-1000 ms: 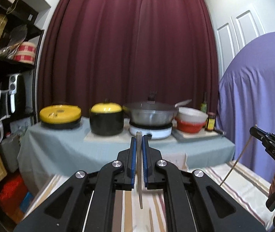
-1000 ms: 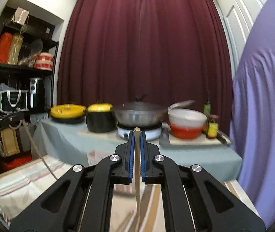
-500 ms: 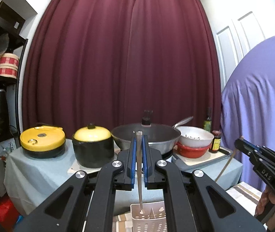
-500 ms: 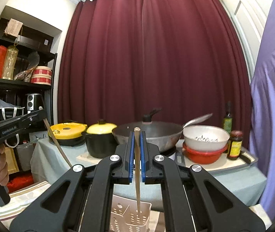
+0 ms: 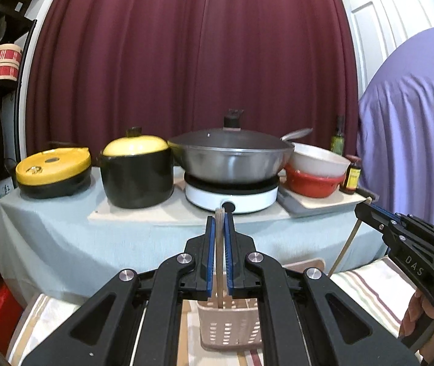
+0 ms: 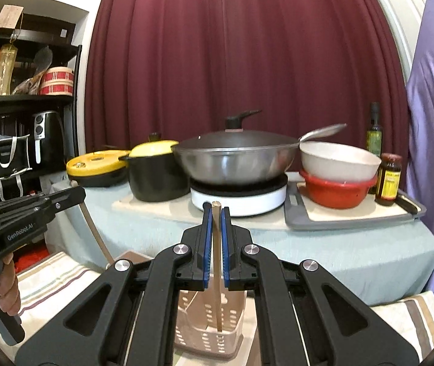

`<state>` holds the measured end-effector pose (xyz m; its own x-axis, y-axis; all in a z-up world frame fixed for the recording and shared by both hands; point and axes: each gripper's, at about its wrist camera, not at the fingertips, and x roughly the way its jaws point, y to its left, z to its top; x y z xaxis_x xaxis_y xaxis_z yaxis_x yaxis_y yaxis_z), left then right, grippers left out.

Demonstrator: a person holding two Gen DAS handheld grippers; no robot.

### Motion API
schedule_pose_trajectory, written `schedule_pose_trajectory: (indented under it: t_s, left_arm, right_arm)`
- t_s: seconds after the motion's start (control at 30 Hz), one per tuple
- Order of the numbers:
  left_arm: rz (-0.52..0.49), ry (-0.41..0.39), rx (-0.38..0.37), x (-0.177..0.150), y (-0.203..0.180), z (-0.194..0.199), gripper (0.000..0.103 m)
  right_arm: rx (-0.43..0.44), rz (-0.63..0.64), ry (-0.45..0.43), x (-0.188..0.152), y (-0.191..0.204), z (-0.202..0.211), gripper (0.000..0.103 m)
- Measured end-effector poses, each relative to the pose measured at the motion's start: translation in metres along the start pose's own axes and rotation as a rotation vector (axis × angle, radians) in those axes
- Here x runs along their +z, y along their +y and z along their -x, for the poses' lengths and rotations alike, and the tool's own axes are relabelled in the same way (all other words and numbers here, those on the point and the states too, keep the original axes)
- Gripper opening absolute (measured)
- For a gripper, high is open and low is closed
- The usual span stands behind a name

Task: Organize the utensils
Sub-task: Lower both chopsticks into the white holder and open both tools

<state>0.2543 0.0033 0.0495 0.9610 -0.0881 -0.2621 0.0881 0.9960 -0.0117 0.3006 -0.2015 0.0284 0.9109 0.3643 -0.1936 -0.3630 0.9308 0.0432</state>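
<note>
In the left wrist view, the left gripper (image 5: 219, 218) is clenched on a pale wooden chopstick (image 5: 218, 259), whose lower end reaches into the beige perforated plastic utensil basket (image 5: 230, 331) just below and ahead of the jaws. In the right wrist view, the right gripper (image 6: 216, 210) grasps a second light wooden chopstick (image 6: 215, 268), its tip down inside the same basket (image 6: 209, 328), directly beneath the fingers.
</note>
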Motion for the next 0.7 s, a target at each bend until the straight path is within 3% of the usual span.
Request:
schedule_pose_trajectory:
  t_s: [0.07,0.13,0.27,0.3,0.47,0.7]
  left_arm:
    - [-0.002,0.014,-0.004,-0.002,-0.001,0.000,0.007]
    - [-0.007,0.015,-0.004,-0.004,-0.003,0.004,0.011]
    - [0.007,0.001,-0.001,-0.006,-0.001,0.018,0.038]
    - [0.011,-0.002,0.003,-0.007,0.000,0.021,0.041]
    - [0.021,-0.010,0.028,-0.018,0.005,0.049,0.052]
    - [-0.023,0.003,0.069,-0.056,0.002,0.097,0.054]
  right_arm:
    - [-0.010,0.005,0.004,-0.003,0.002,0.002,0.016]
    - [-0.025,0.016,-0.002,-0.004,0.004,0.007,0.036]
    - [-0.052,0.038,-0.018,-0.004,0.007,0.027,0.049]
    - [-0.059,0.041,-0.021,-0.004,0.007,0.035,0.053]
    - [-0.093,0.050,-0.024,-0.008,0.006,0.073,0.056]
    - [-0.138,0.018,0.011,-0.042,-0.001,0.133,0.057]
